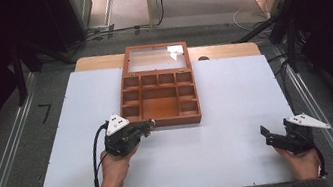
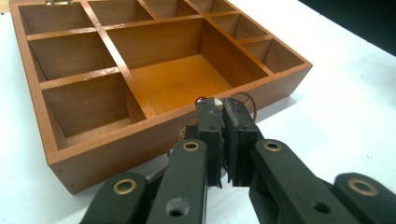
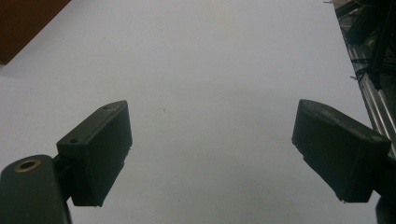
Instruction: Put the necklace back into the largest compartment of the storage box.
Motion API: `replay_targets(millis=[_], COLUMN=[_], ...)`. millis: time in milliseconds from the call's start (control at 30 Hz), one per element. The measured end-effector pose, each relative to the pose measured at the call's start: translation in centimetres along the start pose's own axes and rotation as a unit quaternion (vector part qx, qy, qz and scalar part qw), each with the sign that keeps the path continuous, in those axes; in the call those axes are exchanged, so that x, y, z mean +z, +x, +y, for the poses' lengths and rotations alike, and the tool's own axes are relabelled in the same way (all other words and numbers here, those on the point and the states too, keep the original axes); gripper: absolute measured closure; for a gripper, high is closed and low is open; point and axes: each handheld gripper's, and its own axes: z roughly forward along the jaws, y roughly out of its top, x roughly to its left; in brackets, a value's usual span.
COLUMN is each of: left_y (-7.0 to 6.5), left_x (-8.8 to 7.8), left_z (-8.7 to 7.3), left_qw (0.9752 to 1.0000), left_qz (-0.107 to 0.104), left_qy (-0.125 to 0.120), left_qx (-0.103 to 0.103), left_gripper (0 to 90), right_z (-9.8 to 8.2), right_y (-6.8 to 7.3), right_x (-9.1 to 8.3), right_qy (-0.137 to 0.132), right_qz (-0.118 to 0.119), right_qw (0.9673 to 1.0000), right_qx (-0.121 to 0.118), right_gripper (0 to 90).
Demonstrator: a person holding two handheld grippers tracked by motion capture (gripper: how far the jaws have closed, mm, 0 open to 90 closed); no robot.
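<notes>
Black left gripper (image 2: 223, 108): jaws pressed together on a small item with thin reddish wire loops, too small to identify, at the near wall of the box
Black right gripper (image 3: 210, 140): jaws wide apart, nothing between, over bare board
Wooden compartment box (image 1: 163, 121): glass lid (image 1: 155, 58) open, compartments empty, mid-table
White board (image 1: 233, 143): lies under everything

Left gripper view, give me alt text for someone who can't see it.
The left gripper, jaws nearly closed on a small thin wire piece, sits at the near wall of an open wooden box with empty compartments. The box rests on a white table.
</notes>
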Motion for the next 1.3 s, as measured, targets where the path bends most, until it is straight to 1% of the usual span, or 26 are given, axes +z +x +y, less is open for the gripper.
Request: replay_targets(millis=[133, 200, 500, 933, 967, 1067, 1300], left_y=[0.0, 0.0, 0.1, 0.3, 0.3, 0.2, 0.2], left_x=[0.1, 0.1, 0.5, 0.9, 1.0, 1.2, 2.0], left_z=[0.1, 0.2, 0.6, 1.4, 1.5, 1.8, 2.4], left_qw=[1.0, 1.0, 1.0, 1.0, 1.0, 1.0, 1.0], left_qz=[0.0, 0.0, 0.002, 0.004, 0.004, 0.004, 0.001], left_qy=[-0.001, -0.003, 0.001, -0.001, -0.004, -0.006, -0.002], left_qx=[0.002, -0.001, 0.002, 0.0, -0.003, -0.002, -0.001], left_gripper=[87.0, 87.0, 86.9, 86.8, 86.8, 86.8, 86.7], right_z=[0.0, 0.0, 0.0, 0.0, 0.0, 0.0, -0.1], right_y=[0.0, 0.0, 0.0, 0.0, 0.0, 0.0, -0.1], right_x=[0.0, 0.0, 0.0, 0.0, 0.0, 0.0, 0.1], right_qy=[0.001, 0.0, 0.002, 0.002, 0.003, 0.002, 0.004], right_qz=[0.0, 0.0, 0.0, 0.001, 0.0, 0.001, 0.003], right_qw=[1.0, 1.0, 1.0, 1.0, 1.0, 1.0, 1.0], right_qx=[0.001, 0.002, 0.003, 0.004, 0.004, 0.003, 0.004], right_gripper=[10.3, 10.3, 10.3, 10.3, 10.3, 10.3, 10.3])
